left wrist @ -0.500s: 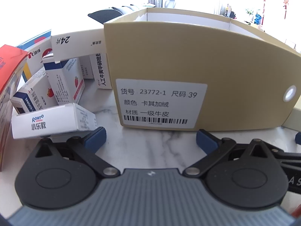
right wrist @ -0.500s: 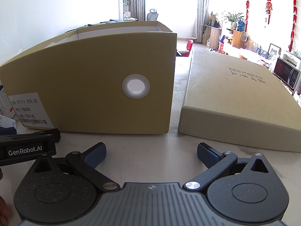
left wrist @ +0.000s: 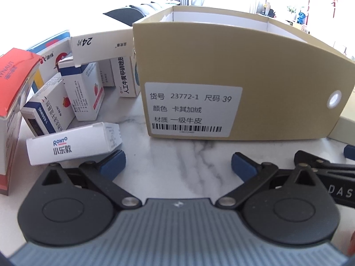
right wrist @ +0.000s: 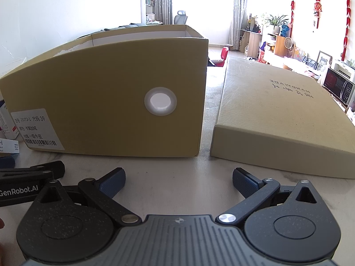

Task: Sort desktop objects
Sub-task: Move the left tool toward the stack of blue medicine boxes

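A tan open shoe box (left wrist: pixel 221 66) (right wrist: pixel 111 88) stands on the marble table, its labelled end facing me. Left of it crowd several medicine cartons. A white Rohto carton (left wrist: pixel 71 145) lies flat nearest, just beyond my left gripper's left pad. Behind it stand a blue-and-white strawberry carton (left wrist: pixel 83 93) and a leaning one (left wrist: pixel 48 113). My left gripper (left wrist: pixel 177 166) is open over bare marble, nothing between its fingers. My right gripper (right wrist: pixel 178 182) is open too, in front of the box's right half. Each gripper's side shows in the other's view.
The box's lid (right wrist: pixel 281 119) lies upside up to the right of the box, a narrow gap between them. A red-topped carton (left wrist: pixel 11 102) stands tall at the far left. A flat "24" carton (left wrist: pixel 99 44) rests across the standing ones. Living-room furniture lies beyond the table.
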Tool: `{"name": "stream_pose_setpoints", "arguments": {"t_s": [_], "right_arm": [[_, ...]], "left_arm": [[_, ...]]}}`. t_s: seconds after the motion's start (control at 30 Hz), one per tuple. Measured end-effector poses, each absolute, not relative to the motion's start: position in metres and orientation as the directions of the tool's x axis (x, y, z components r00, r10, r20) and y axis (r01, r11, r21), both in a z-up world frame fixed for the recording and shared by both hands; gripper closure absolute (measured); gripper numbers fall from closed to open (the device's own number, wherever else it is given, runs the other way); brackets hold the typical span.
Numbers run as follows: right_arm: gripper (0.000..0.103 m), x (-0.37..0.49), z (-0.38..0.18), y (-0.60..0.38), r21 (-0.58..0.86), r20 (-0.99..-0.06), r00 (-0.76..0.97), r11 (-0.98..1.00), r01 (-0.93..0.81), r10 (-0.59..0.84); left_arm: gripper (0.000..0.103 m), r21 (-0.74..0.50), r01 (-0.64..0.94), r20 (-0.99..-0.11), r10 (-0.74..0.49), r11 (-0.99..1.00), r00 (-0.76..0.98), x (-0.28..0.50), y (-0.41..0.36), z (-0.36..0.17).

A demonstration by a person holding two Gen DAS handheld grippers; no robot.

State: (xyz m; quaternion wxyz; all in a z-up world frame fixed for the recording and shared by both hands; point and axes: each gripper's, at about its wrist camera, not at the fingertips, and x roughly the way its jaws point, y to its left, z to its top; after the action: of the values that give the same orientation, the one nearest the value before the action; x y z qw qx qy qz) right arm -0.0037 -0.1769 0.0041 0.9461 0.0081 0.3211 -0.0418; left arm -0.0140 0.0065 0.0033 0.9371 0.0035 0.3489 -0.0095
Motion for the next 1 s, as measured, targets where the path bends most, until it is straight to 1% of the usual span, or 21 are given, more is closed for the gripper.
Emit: {"name": "stream_pose_setpoints", "arguments": {"t_s": [0.17,0.37,0.5,0.73,0.87,1.0], "right_arm": [[0.000,-0.006,0.004,-0.174,-0.011,-0.610,0.790,0.998,0.069,-0.062],[0.000,-0.005,0.012,-0.176,-0.016,-0.680,0.732,0.999,0.044,-0.043],[0.000,-0.005,0.015,-0.177,-0.008,-0.697,0.716,0.999,0.053,-0.044],[0.000,-0.015,0.042,-0.178,0.057,-0.673,0.740,0.997,0.049,0.002],[0.000,-0.019,0.057,-0.172,0.076,-0.665,0.745,0.997,0.008,0.045],[0.000,-0.022,0.076,-0.160,0.081,-0.652,0.753,0.996,-0.048,0.089]], "left_arm": [[0.000,0.004,-0.001,-0.677,0.004,1.000,0.736,-0.017,0.008,0.007],[0.000,0.015,-0.038,-0.690,0.038,0.999,0.723,-0.030,0.014,0.014],[0.000,0.045,-0.028,-0.670,0.051,0.999,0.740,-0.044,0.016,0.030],[0.000,0.074,-0.034,-0.647,0.074,0.997,0.759,-0.063,0.028,0.057],[0.000,0.113,-0.034,-0.627,0.098,0.993,0.773,-0.069,0.035,0.075],[0.000,0.117,-0.034,-0.621,0.100,0.993,0.778,-0.072,0.045,0.094]]}}
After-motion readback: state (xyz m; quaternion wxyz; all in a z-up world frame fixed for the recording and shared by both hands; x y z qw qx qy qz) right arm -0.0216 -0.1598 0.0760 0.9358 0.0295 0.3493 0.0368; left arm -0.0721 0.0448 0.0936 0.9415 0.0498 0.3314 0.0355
